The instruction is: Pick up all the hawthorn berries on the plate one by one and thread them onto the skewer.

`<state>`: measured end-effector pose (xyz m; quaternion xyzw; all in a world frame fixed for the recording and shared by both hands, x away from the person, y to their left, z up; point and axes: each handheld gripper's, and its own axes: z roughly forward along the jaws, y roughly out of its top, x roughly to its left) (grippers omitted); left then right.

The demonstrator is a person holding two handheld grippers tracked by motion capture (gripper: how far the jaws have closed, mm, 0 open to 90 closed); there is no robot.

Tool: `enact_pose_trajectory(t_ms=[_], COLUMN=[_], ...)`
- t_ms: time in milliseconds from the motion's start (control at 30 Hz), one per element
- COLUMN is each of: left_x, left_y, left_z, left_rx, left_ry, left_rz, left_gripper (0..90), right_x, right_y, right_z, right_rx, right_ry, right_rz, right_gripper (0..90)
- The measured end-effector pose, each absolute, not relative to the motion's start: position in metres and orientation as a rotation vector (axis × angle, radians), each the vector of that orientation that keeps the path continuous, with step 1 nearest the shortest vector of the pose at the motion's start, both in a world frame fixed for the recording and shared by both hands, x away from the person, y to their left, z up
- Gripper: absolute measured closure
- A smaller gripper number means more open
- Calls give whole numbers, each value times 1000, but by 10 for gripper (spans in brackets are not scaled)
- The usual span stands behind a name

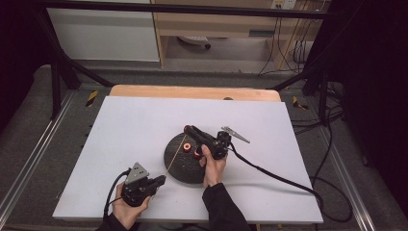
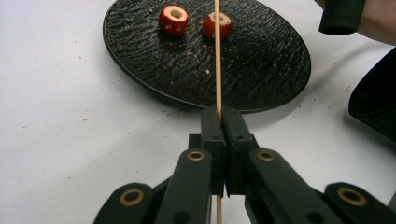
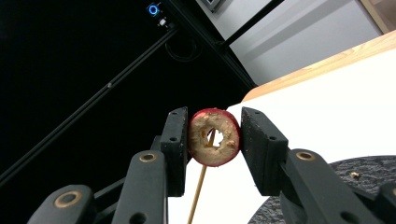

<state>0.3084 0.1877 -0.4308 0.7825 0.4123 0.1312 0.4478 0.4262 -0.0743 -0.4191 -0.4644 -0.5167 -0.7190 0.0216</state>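
Left gripper [image 2: 219, 122]: pinching bamboo skewer [image 2: 217, 60]. Right gripper [image 3: 214, 140]: pinching cored red fruit [image 3: 214, 136], skewer tip entering hole. Two fruits [image 2: 173, 20] left on black plate [image 2: 261, 70], mid-table.

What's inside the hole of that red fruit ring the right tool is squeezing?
The tip of the wooden skewer pokes into the hole of the fruit ring, gripped by the right tool. How far it goes through is hidden behind the ring.

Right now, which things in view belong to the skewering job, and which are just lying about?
In the job:
- thin wooden skewer, clamped in the left claw
- red cored fruit piece, gripped in the right claw, skewer tip at its hole
- two red cored fruit pieces waiting on the round black textured plate

Lying about:
- crumbs on the white table
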Motion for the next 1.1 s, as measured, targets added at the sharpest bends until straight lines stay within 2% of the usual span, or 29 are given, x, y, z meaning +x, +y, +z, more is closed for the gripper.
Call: enact_pose_trajectory(t_ms=[700,1100], left_x=[308,305], left_y=[188,186], left_z=[-433,-437], left_rx=[1960,1910], left_ry=[1021,1025], left_rz=[329,326], left_gripper=[889,889], right_x=[428,420], right_y=[-74,-74], right_z=[-423,-421], right_rx=[-1454,-1427], right_ry=[-1573,-1589], right_rz=[-2208,-2212], right_gripper=[634,638])
